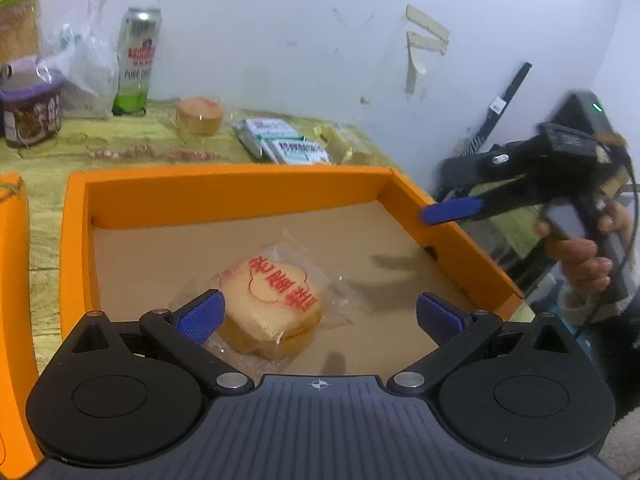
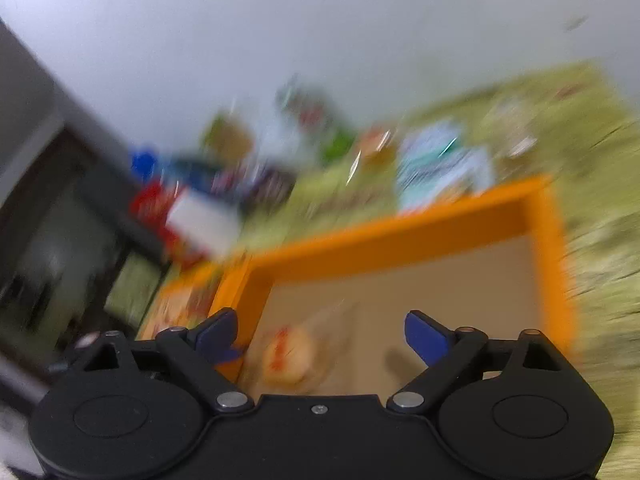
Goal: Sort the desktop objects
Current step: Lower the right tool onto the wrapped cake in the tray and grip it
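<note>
One orange tray (image 1: 224,196) sits on the worktop (image 1: 48,176), evidently the sorting bin, with one wrapped cake (image 1: 272,304) lying loose inside it. Two tongs, left tongs (image 1: 318,314) and right tongs (image 2: 320,338), both gape wide and empty. Another cake (image 1: 200,114) and two packets (image 1: 280,142) wait behind.

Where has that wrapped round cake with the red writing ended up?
In the left wrist view the wrapped cake lies on the brown floor of the orange box, near its front left, just ahead of the open left gripper.
</note>
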### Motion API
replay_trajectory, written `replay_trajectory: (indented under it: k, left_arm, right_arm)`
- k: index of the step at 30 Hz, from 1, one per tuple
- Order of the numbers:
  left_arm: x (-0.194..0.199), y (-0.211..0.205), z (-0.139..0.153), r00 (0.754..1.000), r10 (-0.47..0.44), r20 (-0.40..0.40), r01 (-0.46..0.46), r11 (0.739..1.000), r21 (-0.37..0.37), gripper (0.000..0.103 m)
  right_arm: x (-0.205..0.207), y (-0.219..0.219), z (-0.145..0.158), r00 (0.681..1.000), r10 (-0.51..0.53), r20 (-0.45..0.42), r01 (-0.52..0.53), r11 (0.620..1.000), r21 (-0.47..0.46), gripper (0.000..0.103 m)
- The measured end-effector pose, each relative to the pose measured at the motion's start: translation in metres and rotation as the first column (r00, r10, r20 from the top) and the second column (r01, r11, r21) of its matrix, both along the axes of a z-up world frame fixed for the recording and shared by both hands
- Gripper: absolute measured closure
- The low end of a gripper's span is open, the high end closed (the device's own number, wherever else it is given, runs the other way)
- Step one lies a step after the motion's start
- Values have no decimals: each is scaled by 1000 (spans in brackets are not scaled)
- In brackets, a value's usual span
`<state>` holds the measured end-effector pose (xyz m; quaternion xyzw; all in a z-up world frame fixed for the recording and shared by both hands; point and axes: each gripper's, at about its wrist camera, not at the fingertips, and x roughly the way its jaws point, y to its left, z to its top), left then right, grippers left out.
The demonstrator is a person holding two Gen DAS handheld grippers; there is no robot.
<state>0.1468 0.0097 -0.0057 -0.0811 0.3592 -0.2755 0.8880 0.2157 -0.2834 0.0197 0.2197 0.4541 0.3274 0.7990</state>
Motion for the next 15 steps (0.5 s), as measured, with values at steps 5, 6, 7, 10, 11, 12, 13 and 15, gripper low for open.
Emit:
replay_trajectory:
  k: [5,6,7,10,11,12,13,15]
  left_arm:
    - [-9,8,-8,1000,-31,-3,31,999,-8,0]
    - [-10,10,-10,999,-42,-9,42,999,-22,0]
    - [-10,10,-13,999,-52,-14,51,998,-34,0]
    - [-7,10,-20,997,-75,-36,73,995,-61,0]
    - [-5,9,-21,996,-81,-43,78,995,-65,0]
    - [-4,8,-23,995,-84,-46,81,994,-68,0]
    - [-3,8,-24,995,-85,-43,82,994,-69,0]
    - [-2,8,-26,996,-84,-38,80,993,-85,0]
  right_arm:
    - [41,56,-36,971,85,-225,-104,992,-76,14]
    - [46,61,-41,964,78,-254,-102,991,-86,15]
    - [51,65,-46,958,67,-279,-98,990,-98,16]
    - [59,73,-58,942,28,-334,-71,991,-117,18]
    - [58,73,-62,936,21,-350,-64,991,-114,22]
    - [55,73,-63,934,19,-357,-62,992,-109,23]
    - [52,74,-62,932,20,-363,-61,993,-103,23]
    - [46,75,-61,927,25,-374,-59,995,-79,23]
